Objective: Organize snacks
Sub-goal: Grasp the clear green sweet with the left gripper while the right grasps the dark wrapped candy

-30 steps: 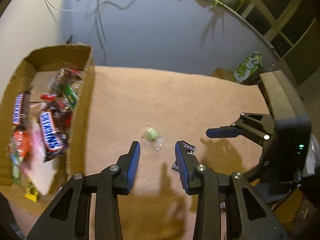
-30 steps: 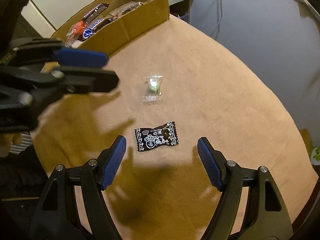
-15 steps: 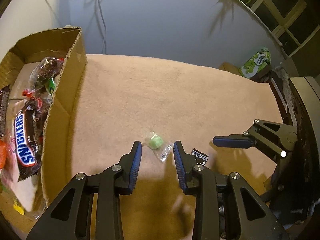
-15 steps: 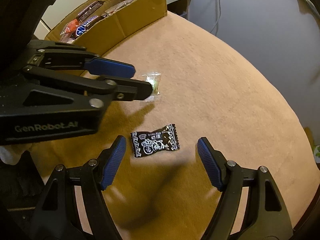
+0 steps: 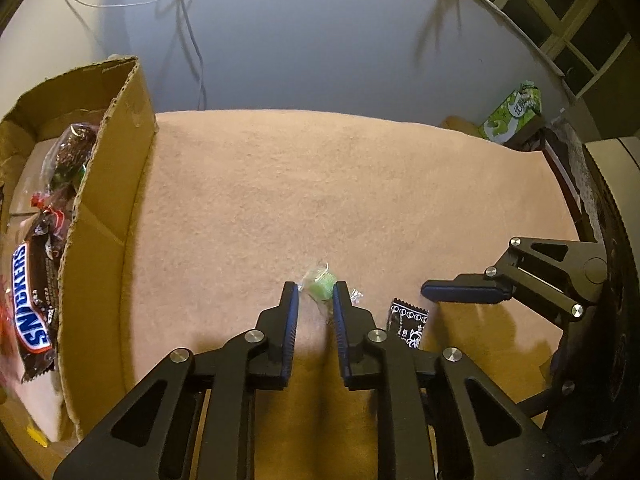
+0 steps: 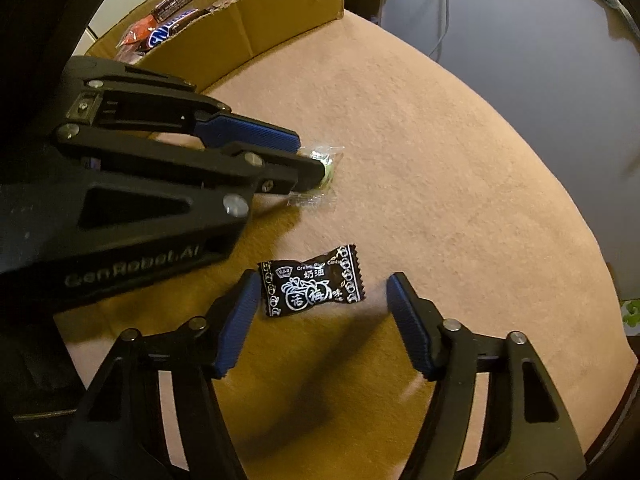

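- A round table [image 5: 360, 184] covered in tan felt fills both views, with a grey wall and hanging cables behind it.
- In the left wrist view, an open cardboard box [image 5: 104, 216] stands at the table's 9 o'clock edge. It holds wrapped snacks, among them a Snickers bar [image 5: 30, 300] lying near its near end.
- A green tissue pack [image 5: 512, 114] sits off the table at about 2 o'clock in the same view.
- The left gripper [image 5: 314, 294] is low over the table. Its blue-padded fingers are narrowly apart, one on each side of a green candy [image 5: 320, 285] in clear wrap. The right pad looks to touch the wrap; whether it is clamped cannot be told.
- From the right wrist view, the green candy [image 6: 326, 166] shows at the tip of the left gripper [image 6: 308, 158], toward 11 o'clock.
- The right gripper [image 6: 320, 288] is spread wide, its fingers straddling a black candy [image 6: 312, 282] with white print. The candy lies flat on the felt, close to the left pad and apart from the right pad.
- In the left wrist view the black candy [image 5: 408, 322] lies just right of the left gripper, at 4 o'clock from the green candy, with one finger of the right gripper [image 5: 468, 292] beyond it.
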Motion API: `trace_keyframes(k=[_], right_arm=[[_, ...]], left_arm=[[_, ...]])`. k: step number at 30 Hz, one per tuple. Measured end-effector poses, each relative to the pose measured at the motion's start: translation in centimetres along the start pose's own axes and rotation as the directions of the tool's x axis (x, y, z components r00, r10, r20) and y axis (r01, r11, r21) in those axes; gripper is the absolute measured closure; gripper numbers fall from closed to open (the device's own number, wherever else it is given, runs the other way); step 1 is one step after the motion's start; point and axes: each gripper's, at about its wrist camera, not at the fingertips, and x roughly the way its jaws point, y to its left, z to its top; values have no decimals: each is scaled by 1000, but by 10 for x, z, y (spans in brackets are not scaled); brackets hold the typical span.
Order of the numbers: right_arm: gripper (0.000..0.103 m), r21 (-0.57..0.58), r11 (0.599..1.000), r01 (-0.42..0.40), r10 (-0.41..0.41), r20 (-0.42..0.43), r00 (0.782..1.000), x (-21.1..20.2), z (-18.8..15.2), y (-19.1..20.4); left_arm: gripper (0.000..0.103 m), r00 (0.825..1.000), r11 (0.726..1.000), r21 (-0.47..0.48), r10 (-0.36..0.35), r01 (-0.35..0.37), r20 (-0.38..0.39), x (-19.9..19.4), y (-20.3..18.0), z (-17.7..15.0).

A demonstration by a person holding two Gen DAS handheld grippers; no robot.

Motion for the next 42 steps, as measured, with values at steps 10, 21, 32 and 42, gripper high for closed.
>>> trace_keyframes(k=[10, 21, 32, 42], right_arm=[[66, 25, 1000, 11, -12, 12, 1000, -6, -5, -6], [68, 88, 996, -17, 15, 29, 999, -12, -9, -31], [68, 110, 994, -14, 12, 25, 1000, -8, -8, -45], [68, 144, 990, 2, -5, 26, 1000, -9, -10, -45]], left_arm=[[93, 1000, 1000, 8, -2, 2, 18, -4, 4, -2], [90, 1000, 1000, -2, -6, 6, 26, -12, 9, -6], [84, 1000, 999, 35, 12, -12, 20, -1, -2, 3], [92, 1000, 996, 90, -2, 0, 21, 0, -14, -2]])
